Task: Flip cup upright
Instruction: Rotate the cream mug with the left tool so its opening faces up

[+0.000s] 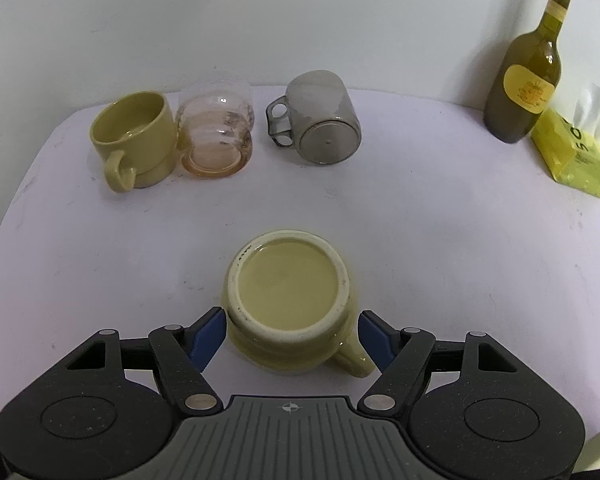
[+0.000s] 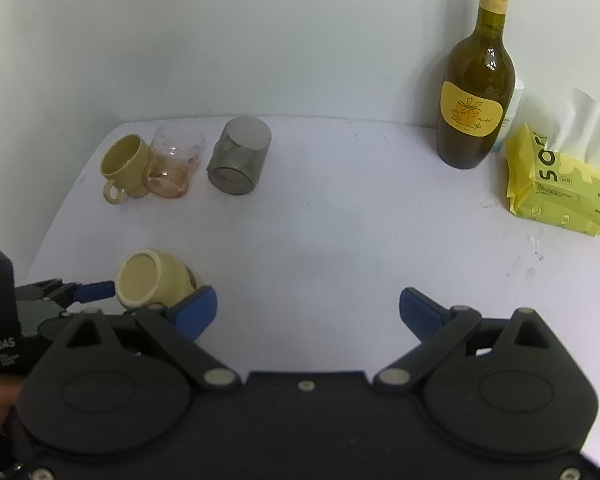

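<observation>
Pale yellow ceramic cup (image 1: 288, 300) is lying on its side on the white counter (image 1: 440, 240), its base facing the left wrist camera and its mouth pointing away toward the wall. The left gripper (image 1: 290, 338) is bracketing the cup, blue pads (image 1: 206, 340) wide apart on either side of its body, not visibly pressing; the handle (image 1: 354, 362) is sitting just beside the right-hand pad. The right gripper (image 2: 308, 314) is hanging wide open and holding nothing, right of the cup, so the left gripper is nearer.

Four cups (image 1: 288, 300), one bottle (image 2: 476, 92), one tissue pack (image 2: 556, 196).
</observation>
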A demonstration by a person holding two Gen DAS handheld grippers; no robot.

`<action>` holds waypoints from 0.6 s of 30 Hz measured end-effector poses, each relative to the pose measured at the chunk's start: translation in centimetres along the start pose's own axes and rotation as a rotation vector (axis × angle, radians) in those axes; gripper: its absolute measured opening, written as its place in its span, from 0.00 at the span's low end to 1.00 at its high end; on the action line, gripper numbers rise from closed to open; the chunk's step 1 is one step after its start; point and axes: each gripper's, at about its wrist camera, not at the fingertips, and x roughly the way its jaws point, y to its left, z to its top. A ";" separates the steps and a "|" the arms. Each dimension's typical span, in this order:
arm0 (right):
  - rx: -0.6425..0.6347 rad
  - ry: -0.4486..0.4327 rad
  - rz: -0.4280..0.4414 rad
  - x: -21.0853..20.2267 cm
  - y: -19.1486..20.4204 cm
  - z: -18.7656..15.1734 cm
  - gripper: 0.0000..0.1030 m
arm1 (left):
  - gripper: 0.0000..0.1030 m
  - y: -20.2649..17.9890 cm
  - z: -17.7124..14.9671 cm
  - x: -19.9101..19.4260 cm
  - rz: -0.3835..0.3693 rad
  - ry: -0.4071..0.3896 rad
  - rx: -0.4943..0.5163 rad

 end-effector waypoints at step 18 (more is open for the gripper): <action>0.009 -0.007 -0.008 -1.8 -0.5 -1.9 0.96 | 0.68 -1.5 2.9 2.7 0.081 0.007 -0.105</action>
